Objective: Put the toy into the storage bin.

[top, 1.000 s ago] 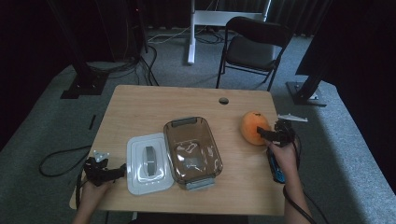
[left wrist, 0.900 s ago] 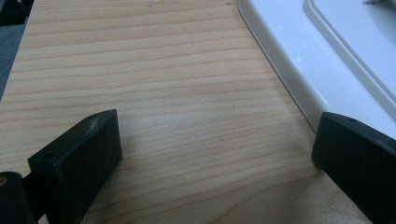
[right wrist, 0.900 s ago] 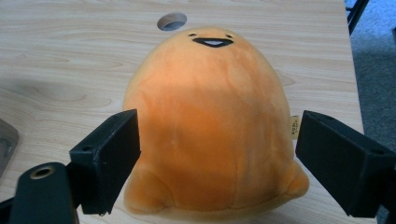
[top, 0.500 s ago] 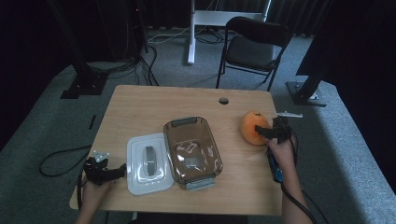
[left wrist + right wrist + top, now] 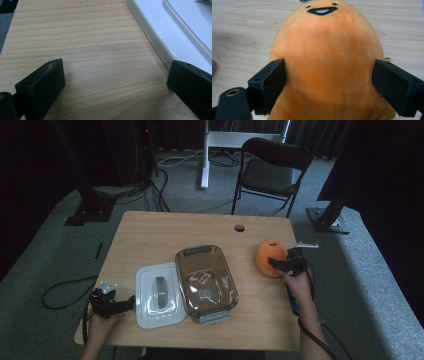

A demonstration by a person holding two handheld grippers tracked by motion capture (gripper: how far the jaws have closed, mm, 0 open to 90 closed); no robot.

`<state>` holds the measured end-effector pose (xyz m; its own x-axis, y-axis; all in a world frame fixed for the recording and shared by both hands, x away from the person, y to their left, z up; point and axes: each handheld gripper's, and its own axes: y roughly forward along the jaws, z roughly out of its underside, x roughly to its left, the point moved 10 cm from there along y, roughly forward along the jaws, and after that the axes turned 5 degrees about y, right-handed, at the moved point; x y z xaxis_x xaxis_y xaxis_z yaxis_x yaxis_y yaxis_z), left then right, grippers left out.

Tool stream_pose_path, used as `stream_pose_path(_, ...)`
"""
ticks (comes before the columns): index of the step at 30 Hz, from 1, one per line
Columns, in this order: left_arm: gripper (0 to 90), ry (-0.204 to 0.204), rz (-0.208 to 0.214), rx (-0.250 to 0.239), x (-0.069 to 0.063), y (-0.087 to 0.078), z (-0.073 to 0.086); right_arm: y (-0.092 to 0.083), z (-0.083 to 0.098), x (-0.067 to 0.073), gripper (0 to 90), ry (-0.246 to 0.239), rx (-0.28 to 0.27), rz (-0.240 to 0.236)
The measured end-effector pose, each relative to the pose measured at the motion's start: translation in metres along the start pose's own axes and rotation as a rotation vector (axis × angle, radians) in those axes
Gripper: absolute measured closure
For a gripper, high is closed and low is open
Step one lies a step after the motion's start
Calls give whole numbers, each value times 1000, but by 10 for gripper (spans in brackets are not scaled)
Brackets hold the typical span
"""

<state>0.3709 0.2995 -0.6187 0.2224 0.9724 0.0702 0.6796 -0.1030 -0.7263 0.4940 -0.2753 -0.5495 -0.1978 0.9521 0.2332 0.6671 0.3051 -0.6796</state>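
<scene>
Two R gripper [image 5: 329, 82] jaws flank orange plush toy [image 5: 327, 57] at worktop [image 5: 165, 232] right edge, touching, squeeze unclear; soft fabric may slip if pinch shallow; L gripper [image 5: 112, 82] gaping, empty.

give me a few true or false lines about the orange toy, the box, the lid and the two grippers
1. The right gripper has its jaws on either side of the orange plush toy. True.
2. The lid is on the box. False: the white lid lies flat on the table, beside the box on its left.
3. The left gripper is open over bare wood next to the lid's edge. True.
4. The toy is inside the box. False: it sits on the table to the right of the box.
5. The left gripper holds the lid. False: there is nothing between its jaws.
</scene>
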Motion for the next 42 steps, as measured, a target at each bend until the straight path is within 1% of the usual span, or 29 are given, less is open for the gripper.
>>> stream_pose_path(4, 19, 0, 0, 0, 0, 0, 0, 1, 3, 0, 119, -5, -3, 0)
stream_pose_path(6, 19, 0, 0, 0, 0, 0, 0, 2, 4, 0, 120, 3, -3, -2)
stream_pose_path(9, 19, 0, 0, 0, 0, 0, 0, 3, 5, 1, 137, -4, -1, 1)
stream_pose_path(12, 19, 0, 0, 0, 0, 0, 0, 5, 8, 3, 164, -28, 6, 12)
stream_pose_path(15, 19, 1, 0, 0, 0, 0, 0, 7, 11, 3, 209, -36, 11, 17)
stream_pose_path(20, 19, 4, 4, -2, -1, 0, 0, 6, 12, 4, 341, -46, 14, 19)
stream_pose_path(25, 19, 6, 7, -3, -1, 0, 0, 2, 12, 5, 527, -54, 4, 18)
stream_pose_path(26, 19, 7, 8, -3, -1, 0, 0, 1, 11, 5, 549, -54, 1, 13)
stream_pose_path(27, 19, 7, 8, -3, -1, 0, 0, 0, 11, 5, 573, -58, -3, 19)
stream_pose_path(29, 19, 7, 8, -3, -1, 0, 0, -3, 9, 5, 608, -48, -15, 20)
stream_pose_path(31, 19, 7, 8, -3, -1, 0, 0, -5, 7, 4, 629, -49, -23, 35)
stream_pose_path(35, 19, 7, 9, -3, -1, 0, 0, -10, 2, 6, 652, -44, -33, 45)
stream_pose_path(42, 19, 7, 9, -3, -1, 0, 0, -21, -7, 11, 661, -41, -47, 31)
